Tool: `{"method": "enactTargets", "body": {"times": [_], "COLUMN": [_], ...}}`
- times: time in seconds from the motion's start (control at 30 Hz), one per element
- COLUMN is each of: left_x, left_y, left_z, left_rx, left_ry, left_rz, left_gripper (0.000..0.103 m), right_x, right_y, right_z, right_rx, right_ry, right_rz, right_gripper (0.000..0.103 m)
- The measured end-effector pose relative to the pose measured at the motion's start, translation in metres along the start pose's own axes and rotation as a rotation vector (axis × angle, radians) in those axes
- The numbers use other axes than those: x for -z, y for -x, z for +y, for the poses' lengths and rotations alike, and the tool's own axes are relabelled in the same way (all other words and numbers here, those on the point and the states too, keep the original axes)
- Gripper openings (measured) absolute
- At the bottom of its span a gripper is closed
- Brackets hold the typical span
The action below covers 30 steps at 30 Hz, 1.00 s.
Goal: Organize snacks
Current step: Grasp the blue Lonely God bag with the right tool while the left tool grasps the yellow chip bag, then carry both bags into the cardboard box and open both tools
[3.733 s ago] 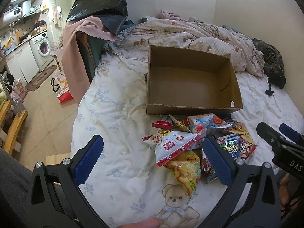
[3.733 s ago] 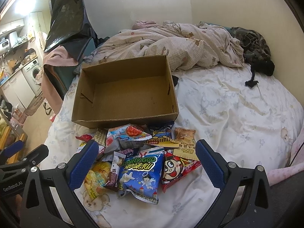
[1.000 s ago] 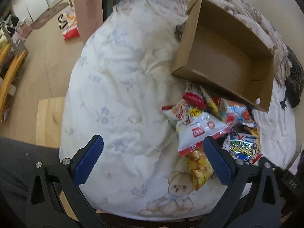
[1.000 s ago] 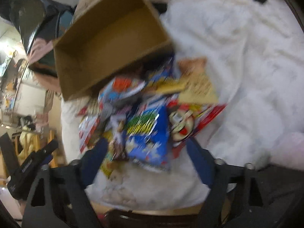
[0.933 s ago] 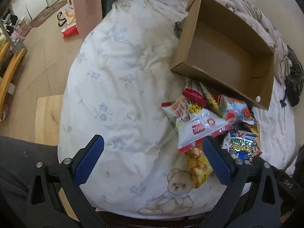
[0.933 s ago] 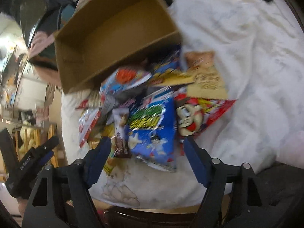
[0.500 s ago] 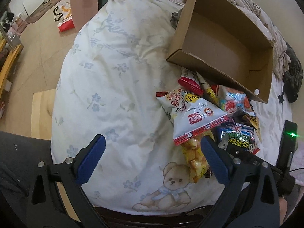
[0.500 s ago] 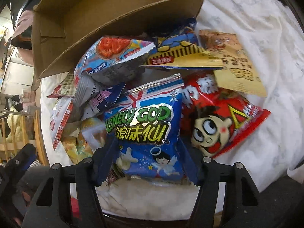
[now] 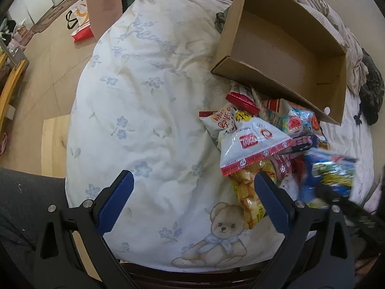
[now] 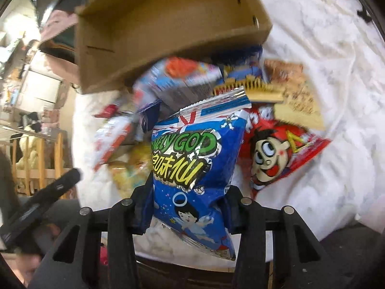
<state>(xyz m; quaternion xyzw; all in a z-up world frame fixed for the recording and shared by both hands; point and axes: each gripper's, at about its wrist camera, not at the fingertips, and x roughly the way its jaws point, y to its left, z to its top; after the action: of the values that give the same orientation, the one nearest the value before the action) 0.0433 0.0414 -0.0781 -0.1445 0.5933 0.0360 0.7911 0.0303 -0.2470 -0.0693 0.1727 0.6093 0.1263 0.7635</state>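
Observation:
My right gripper is shut on a blue "Lonely God" snack bag and holds it lifted above the snack pile; the bag also shows blurred in the left wrist view. A pile of snack packets lies on the bed in front of an empty open cardboard box, which also shows in the right wrist view. A red cartoon-face bag lies to the right. My left gripper is open and empty over the bedsheet, left of the pile.
The white floral bedsheet ends at a near edge with wooden floor to the left. A rumpled blanket and dark clothes lie behind the box. The left gripper's body shows low left in the right wrist view.
My right gripper closed on the blue snack bag and lifted it off the pile. My left gripper drifted slightly closer to the bed, still open.

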Motion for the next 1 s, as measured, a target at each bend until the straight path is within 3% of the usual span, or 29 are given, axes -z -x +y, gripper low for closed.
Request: {"method": "enactTargets", "body": {"times": [0.2, 0.33, 0.47, 0.53, 0.67, 0.8, 1.0], "left_x": [0.011, 0.019, 0.017, 0.018, 0.017, 0.017, 0.021], "left_y": [-0.009, -0.022, -0.042, -0.056, -0.082, -0.078, -0.055], "left_z": [-0.010, -0.030, -0.050, -0.059, -0.069, -0.067, -0.062], "left_rx": [-0.001, 0.034, 0.081, 0.070, 0.060, 0.099, 0.120], "left_ry": [-0.036, -0.054, -0.002, 0.007, 0.022, 0.040, 0.060], "left_rz": [0.048, 0.108, 0.128, 0.144, 0.180, 0.149, 0.119], "left_gripper": [0.099, 0.098, 0.095, 0.084, 0.076, 0.054, 0.040], "right_x": [-0.004, -0.003, -0.003, -0.006, -0.003, -0.002, -0.004], "right_y": [0.050, 0.047, 0.044, 0.044, 0.037, 0.034, 0.037], "right_z": [-0.020, -0.043, -0.049, -0.048, -0.045, -0.043, -0.038], "right_rx": [-0.026, -0.063, -0.085, -0.081, -0.073, -0.075, -0.130], "right_ry": [0.005, -0.100, -0.139, -0.131, -0.125, -0.115, -0.111], "right_rz": [-0.150, -0.173, -0.183, -0.195, -0.188, -0.184, -0.192], "right_gripper": [0.047, 0.047, 0.047, 0.047, 0.047, 0.047, 0.047]}}
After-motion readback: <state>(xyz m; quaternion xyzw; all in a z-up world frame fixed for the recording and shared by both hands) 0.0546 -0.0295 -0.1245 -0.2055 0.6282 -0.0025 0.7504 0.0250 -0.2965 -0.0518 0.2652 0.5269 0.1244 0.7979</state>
